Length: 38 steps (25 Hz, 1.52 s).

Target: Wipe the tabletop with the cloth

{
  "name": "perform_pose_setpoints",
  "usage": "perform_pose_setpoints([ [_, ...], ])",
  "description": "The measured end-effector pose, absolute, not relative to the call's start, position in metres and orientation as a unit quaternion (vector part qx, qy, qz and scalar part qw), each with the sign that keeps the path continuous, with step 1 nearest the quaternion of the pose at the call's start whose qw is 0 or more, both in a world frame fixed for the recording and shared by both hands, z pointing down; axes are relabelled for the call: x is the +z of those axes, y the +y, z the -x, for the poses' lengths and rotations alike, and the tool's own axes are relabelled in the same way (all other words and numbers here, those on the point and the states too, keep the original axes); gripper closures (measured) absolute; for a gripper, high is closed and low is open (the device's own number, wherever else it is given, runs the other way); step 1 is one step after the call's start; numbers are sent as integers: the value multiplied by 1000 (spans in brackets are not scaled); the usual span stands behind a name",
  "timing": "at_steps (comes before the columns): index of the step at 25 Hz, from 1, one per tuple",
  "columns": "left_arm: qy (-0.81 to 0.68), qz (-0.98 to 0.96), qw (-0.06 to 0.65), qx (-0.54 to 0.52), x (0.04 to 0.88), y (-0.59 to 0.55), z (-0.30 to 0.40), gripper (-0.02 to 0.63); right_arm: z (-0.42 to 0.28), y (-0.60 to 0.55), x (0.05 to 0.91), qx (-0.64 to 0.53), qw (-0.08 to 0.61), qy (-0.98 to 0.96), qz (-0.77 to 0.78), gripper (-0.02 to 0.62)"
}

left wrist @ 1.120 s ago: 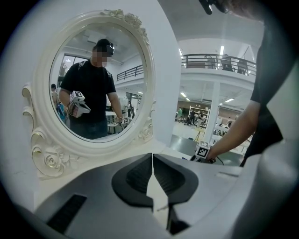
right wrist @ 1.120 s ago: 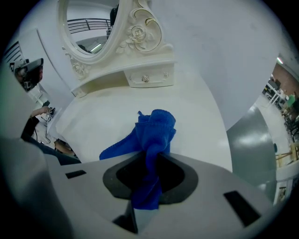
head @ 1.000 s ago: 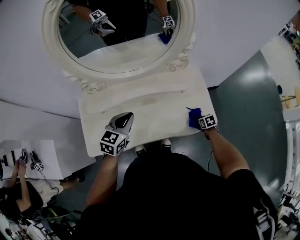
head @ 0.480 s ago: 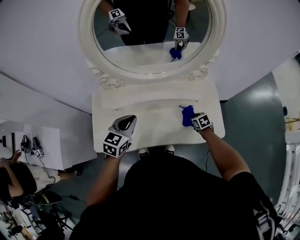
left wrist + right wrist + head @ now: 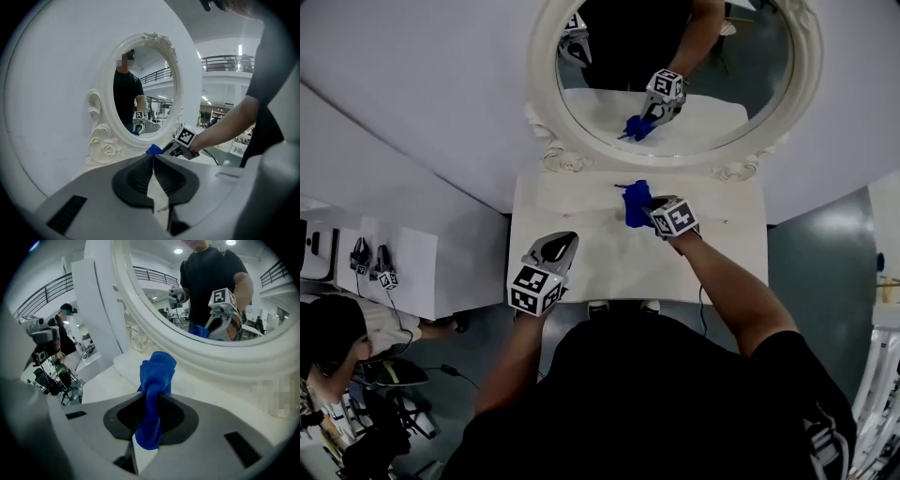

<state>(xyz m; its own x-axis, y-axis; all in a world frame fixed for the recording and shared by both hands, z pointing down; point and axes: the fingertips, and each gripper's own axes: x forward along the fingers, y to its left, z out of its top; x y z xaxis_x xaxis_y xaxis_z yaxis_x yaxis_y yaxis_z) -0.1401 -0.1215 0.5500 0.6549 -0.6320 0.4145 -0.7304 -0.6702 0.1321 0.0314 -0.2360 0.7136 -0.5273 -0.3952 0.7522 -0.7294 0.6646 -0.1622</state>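
Right gripper view: your right gripper (image 5: 152, 401) is clenched on the cloth (image 5: 157, 369), at far-centre of the tabletop (image 5: 609, 267), close to the mirror (image 5: 675, 94). Your left gripper (image 5: 153, 161): jaws together, empty, near-left edge. Step, approx.: mid-wipe. Next: drag cloth toward near edge w/ steady downward pressure; avoid mirror frame; keep left gripper clear.
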Motion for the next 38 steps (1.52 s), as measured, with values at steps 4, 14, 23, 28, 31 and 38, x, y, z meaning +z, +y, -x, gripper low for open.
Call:
perform_pose_setpoints([
  [4,-401,-888,155,167,550,-129,168,594,38,-260,702,240,334,-860,-302,535],
  [14,-440,-865,170,170,555,-142,227,594,181,-285,708,244,328,-883,-229,535],
  [23,-463,-849,183,176,562,-139,263,594,230,-291,739,244,357,-876,-211,535],
  [28,-466,-847,185,177,564,-140,270,594,221,-294,753,243,365,-872,-219,535],
  [31,-461,-850,183,178,565,-142,266,594,209,-295,754,242,366,-870,-225,535],
  [38,-438,-865,172,175,560,-150,233,594,155,-295,756,239,371,-860,-255,535],
])
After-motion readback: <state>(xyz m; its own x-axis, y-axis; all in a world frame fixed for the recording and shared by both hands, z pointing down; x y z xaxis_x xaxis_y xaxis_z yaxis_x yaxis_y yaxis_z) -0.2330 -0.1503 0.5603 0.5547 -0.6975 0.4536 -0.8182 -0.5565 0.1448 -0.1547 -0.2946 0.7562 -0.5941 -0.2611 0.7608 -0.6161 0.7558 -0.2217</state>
